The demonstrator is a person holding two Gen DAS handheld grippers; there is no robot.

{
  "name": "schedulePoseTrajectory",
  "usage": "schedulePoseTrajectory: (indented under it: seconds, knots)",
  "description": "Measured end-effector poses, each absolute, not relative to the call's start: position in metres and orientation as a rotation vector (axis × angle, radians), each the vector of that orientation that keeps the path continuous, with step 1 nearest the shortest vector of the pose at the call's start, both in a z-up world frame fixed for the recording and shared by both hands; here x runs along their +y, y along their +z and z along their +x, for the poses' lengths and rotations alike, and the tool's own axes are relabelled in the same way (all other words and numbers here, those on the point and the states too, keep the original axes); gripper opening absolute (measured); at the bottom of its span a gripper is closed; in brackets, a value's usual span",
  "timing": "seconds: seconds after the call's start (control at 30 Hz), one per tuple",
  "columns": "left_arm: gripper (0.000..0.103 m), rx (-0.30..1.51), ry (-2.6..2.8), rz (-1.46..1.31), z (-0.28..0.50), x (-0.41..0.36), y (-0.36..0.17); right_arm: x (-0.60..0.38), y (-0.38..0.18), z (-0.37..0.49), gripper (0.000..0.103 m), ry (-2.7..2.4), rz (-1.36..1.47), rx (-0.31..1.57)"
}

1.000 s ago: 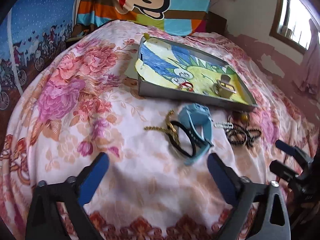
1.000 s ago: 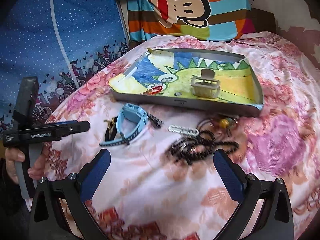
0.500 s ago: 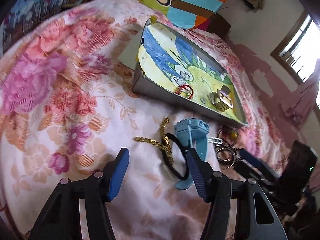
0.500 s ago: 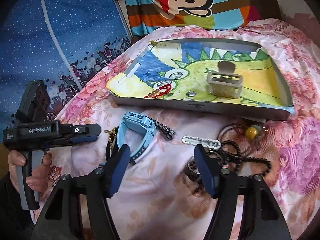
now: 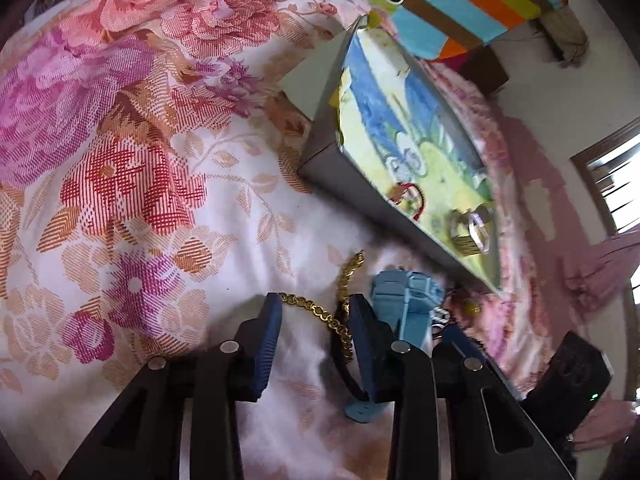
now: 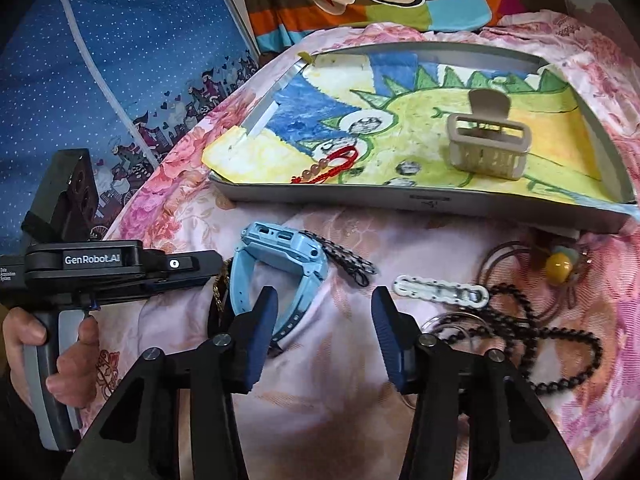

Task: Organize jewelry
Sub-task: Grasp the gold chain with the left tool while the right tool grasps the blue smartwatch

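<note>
My left gripper (image 5: 316, 316) hovers low over the bedspread with its jaws closing. A gold chain (image 5: 314, 312) lies across the gap between them, and the pads are not pressing on it. Just to its right lies a light blue watch (image 5: 404, 292). My right gripper (image 6: 324, 308) is also closing. Its left finger is beside the watch (image 6: 280, 248) strap, and only cloth shows in the gap. Behind stands a grey tray (image 6: 420, 202) lined with a dinosaur drawing. The tray holds a red bead bracelet (image 6: 332, 162) and a beige hair claw (image 6: 488, 144).
To the right of the watch lie a white clip (image 6: 440, 292), a black bead necklace (image 6: 560, 344) and a hair tie with a yellow bead (image 6: 560, 266). A hand (image 6: 24, 332) grips the left tool's handle. A striped cartoon blanket (image 6: 360, 4) is behind the tray.
Both grippers have dropped closer to the jewellery and their jaws have narrowed a lot. The left one has rolled and now has the gold chain between its fingers.
</note>
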State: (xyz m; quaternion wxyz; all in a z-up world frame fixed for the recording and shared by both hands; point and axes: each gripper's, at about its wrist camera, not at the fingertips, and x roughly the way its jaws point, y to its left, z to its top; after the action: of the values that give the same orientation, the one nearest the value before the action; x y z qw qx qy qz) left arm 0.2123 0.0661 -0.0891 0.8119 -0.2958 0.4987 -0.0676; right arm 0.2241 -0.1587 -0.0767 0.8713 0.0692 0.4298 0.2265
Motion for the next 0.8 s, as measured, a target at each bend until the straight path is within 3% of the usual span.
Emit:
schedulePoseTrajectory:
  seconds: [0.27, 0.37, 0.43, 0.53, 0.8]
  knots:
    - [0.028, 1.103, -0.091, -0.574, 0.235, 0.052, -0.090, -0.152, -0.083, 0.230, 0.042, 0.451, 0.119, 0.926]
    - [0.018, 1.104, -0.067, -0.525, 0.239, 0.047, -0.089, -0.151, -0.082, 0.228, 0.034, 0.449, 0.103, 0.924]
    - [0.006, 1.102, -0.065, -0.508, 0.240, 0.046, -0.090, -0.151, -0.082, 0.228, 0.027, 0.448, 0.097, 0.922]
    - [0.005, 1.099, -0.058, -0.485, 0.239, 0.043, -0.090, -0.153, -0.081, 0.226, 0.011, 0.451, 0.091, 0.921]
    - [0.004, 1.075, -0.078, -0.413, 0.229, 0.049, -0.077, -0.162, -0.079, 0.224, 0.006, 0.464, 0.105, 0.919]
